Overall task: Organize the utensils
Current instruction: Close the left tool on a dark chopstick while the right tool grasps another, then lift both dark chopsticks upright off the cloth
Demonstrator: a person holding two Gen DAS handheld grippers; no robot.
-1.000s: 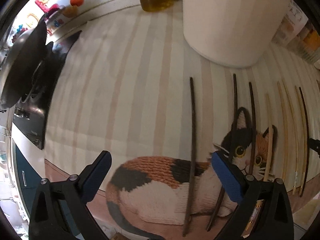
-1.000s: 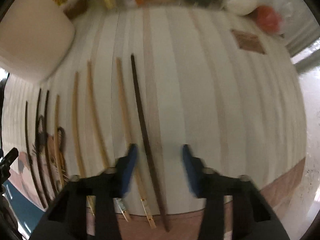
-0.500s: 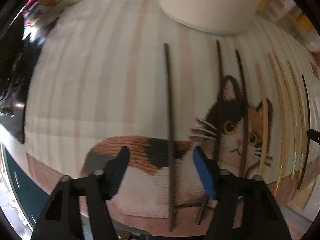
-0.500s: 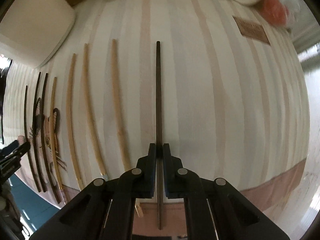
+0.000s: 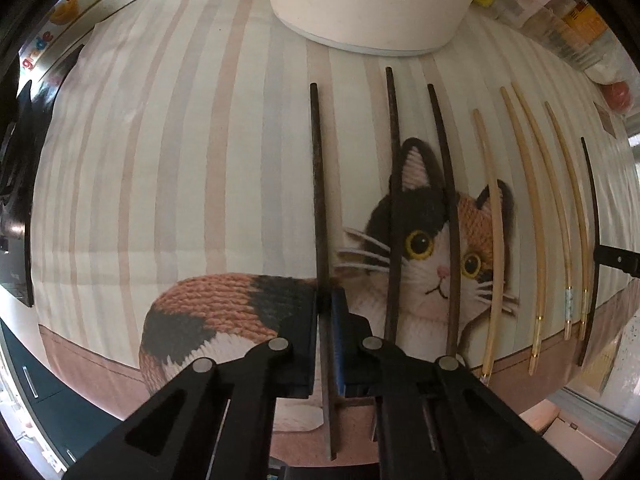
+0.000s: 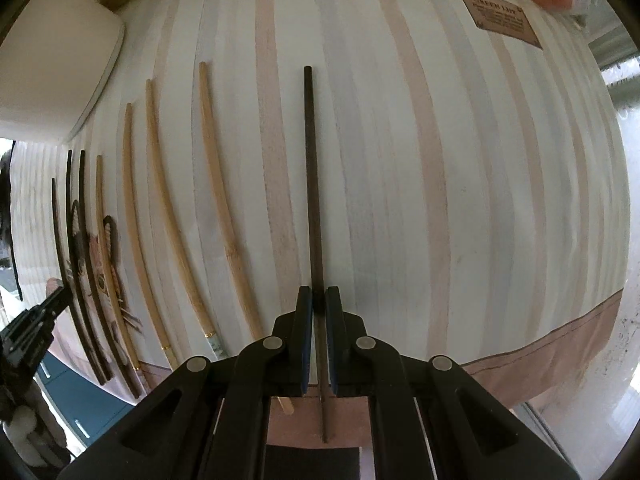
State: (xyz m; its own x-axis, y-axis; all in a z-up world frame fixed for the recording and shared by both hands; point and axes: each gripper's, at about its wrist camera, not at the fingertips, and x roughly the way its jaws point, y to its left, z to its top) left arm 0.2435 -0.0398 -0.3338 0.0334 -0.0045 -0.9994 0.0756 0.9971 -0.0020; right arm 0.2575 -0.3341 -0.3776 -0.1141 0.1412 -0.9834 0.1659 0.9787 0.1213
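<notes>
Left gripper (image 5: 329, 312): jaws closed on the leftmost dark chopstick (image 5: 319, 184), gripped near its lower end, lying over the cat-print cloth (image 5: 160, 160) on the worktop. Right gripper (image 6: 319, 304): jaws clamped on a second dark chopstick (image 6: 310, 168), the rightmost of the row, straight along the striped part of the cloth. Between them: two dark chopsticks (image 5: 394, 200), four pale bamboo chopsticks (image 5: 494, 220), roughly parallel, apart from one another. White round container (image 5: 372, 4) stands beyond the tips. Change: a second ago both grippers stood open around their sticks; half a second ago the right had closed, the left had not.
</notes>
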